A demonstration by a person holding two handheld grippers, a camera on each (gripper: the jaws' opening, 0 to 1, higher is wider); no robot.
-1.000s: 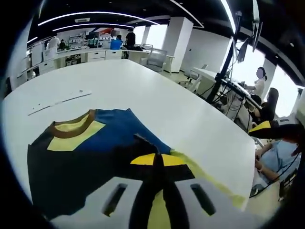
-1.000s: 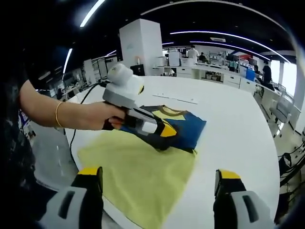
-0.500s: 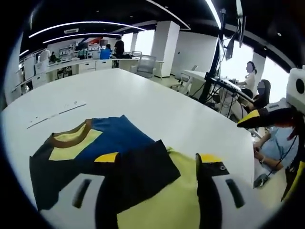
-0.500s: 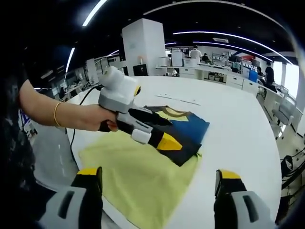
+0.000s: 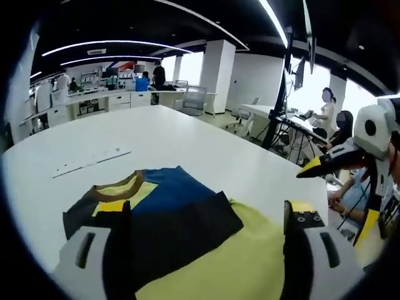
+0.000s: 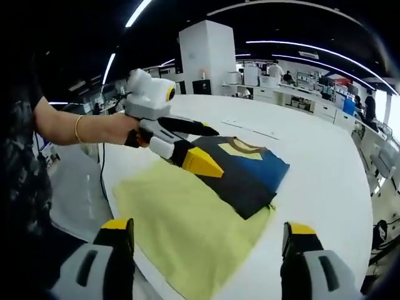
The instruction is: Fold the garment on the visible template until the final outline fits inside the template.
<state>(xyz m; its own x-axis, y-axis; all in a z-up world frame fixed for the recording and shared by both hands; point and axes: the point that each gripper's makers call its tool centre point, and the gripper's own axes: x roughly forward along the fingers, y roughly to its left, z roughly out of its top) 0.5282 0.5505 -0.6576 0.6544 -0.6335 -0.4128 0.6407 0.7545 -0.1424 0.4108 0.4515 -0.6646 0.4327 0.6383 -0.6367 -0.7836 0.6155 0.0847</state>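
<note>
The folded garment (image 6: 240, 172) lies on the yellow template (image 6: 187, 228), at its far end, on the white table (image 6: 319, 162); the left gripper (image 6: 199, 149) hovers over the garment's near edge, jaws apart, gripping nothing; the right gripper (image 6: 203, 247) hangs before the template's near edge, jaws wide and empty; bare tabletop lies open beyond the garment.
</note>
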